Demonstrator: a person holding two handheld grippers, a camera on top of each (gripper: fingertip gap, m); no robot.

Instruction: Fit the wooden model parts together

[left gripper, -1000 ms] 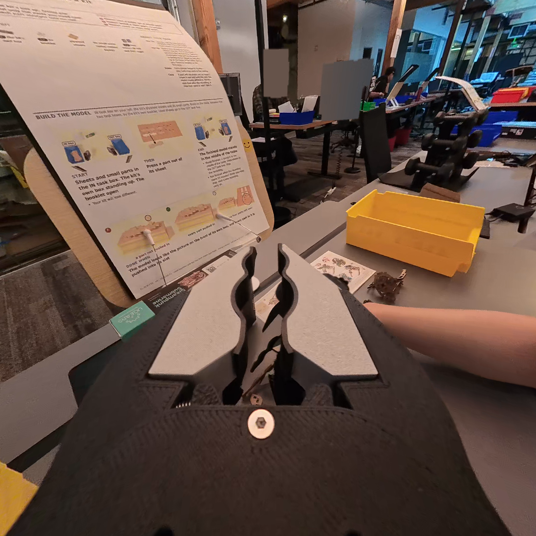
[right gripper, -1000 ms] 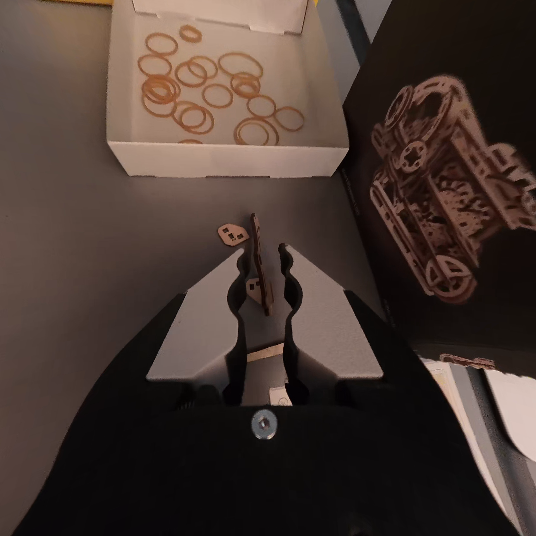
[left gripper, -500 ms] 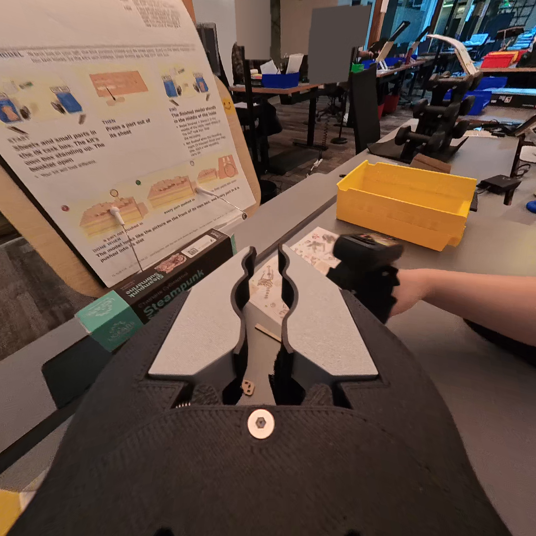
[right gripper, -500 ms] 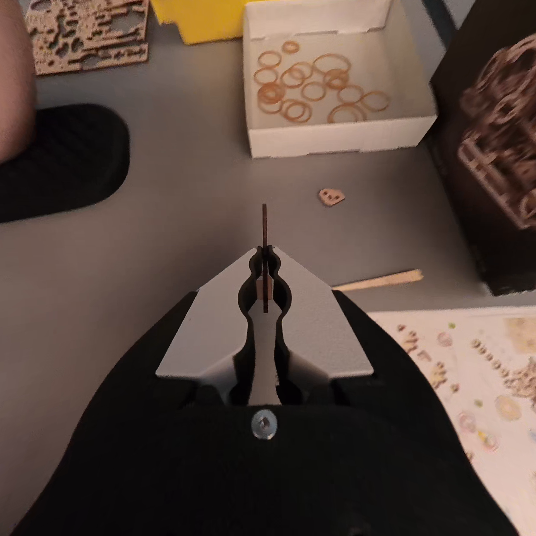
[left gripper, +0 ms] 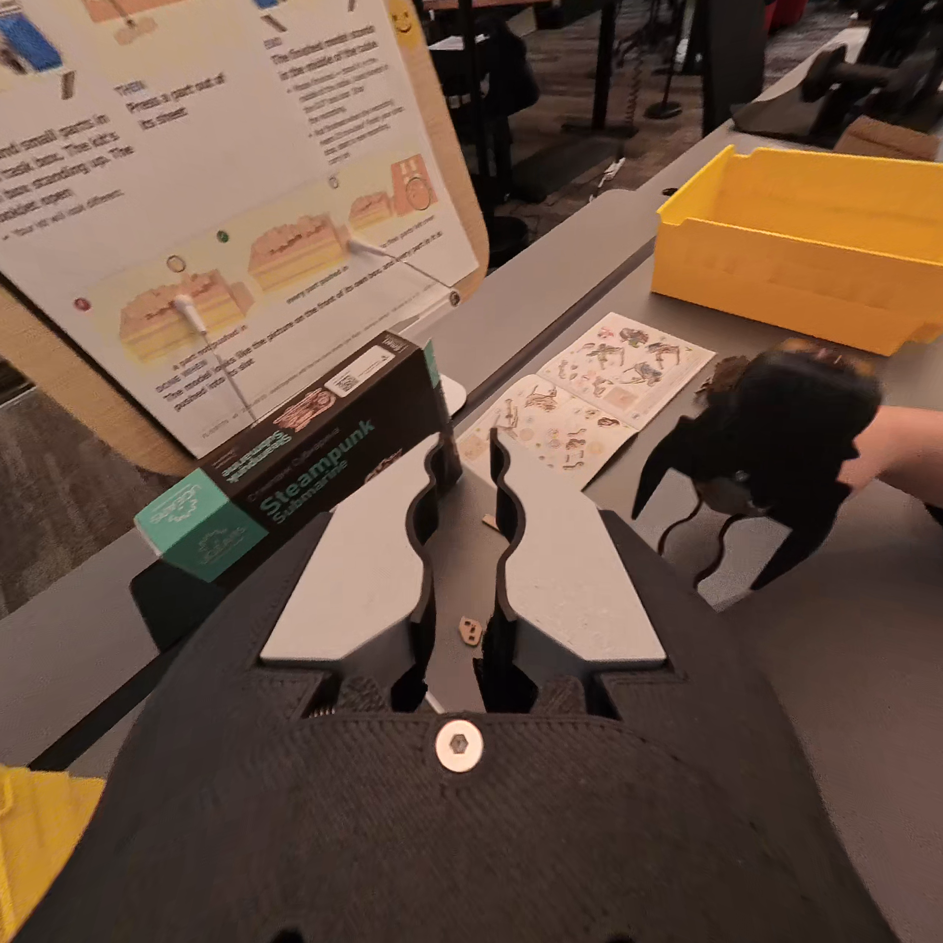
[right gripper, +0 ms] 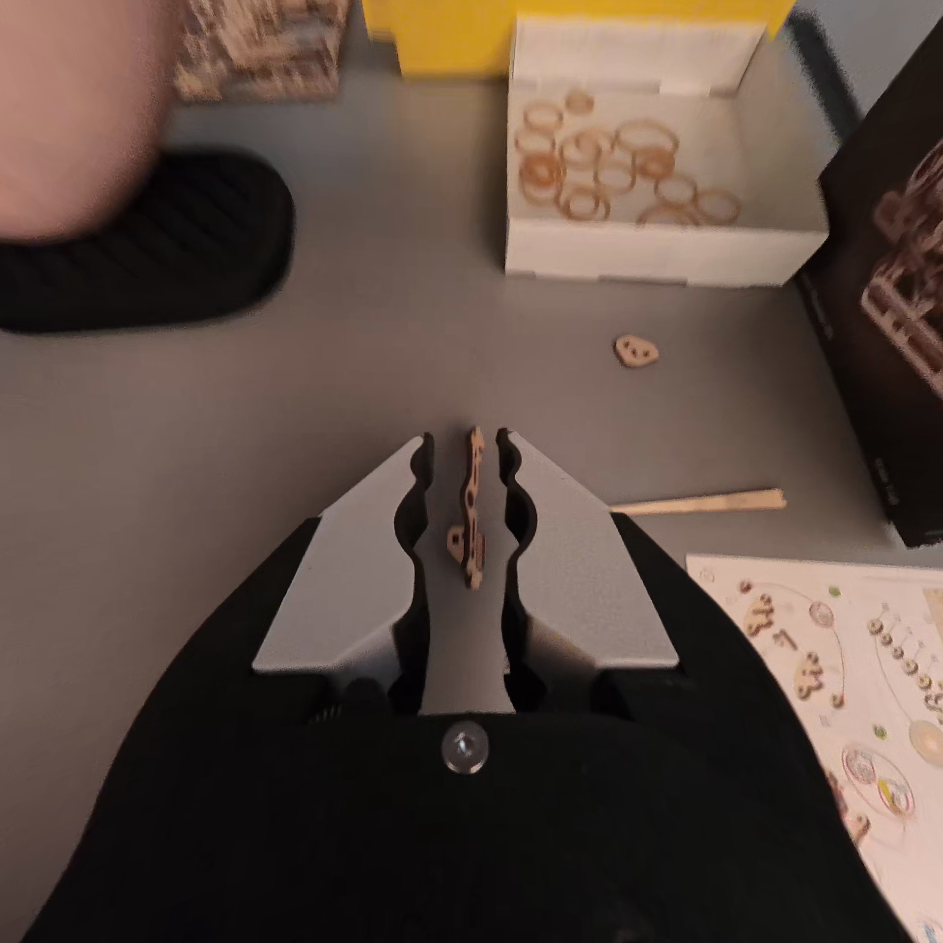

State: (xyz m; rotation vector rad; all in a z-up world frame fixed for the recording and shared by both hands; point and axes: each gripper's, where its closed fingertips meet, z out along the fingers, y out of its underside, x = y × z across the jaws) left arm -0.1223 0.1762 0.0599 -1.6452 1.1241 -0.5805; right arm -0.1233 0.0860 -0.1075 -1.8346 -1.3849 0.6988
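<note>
Left wrist view: the left gripper [left gripper: 465,449] is parted and empty; a small wooden piece [left gripper: 470,630] lies on the table between its fingers.

Right wrist view: the right gripper [right gripper: 465,439] gapes, with a slotted wooden part [right gripper: 473,510] on edge between its fingers, touching neither.

Dark printed lines and headings, with small pictures, on the white poster [left gripper: 229,168] standing behind the worktop [left gripper: 842,689]; blurred in part. Large teal and pale lettering along the side of the dark kit box [left gripper: 316,459] in front of it, plus a logo on its teal end and a white sticker [left gripper: 360,376] with a code square. Open booklet [left gripper: 587,408] flat on the worktop: drawings only, any print too small to read. Faint small print down the box edge in the right wrist view, unreadable.
</note>
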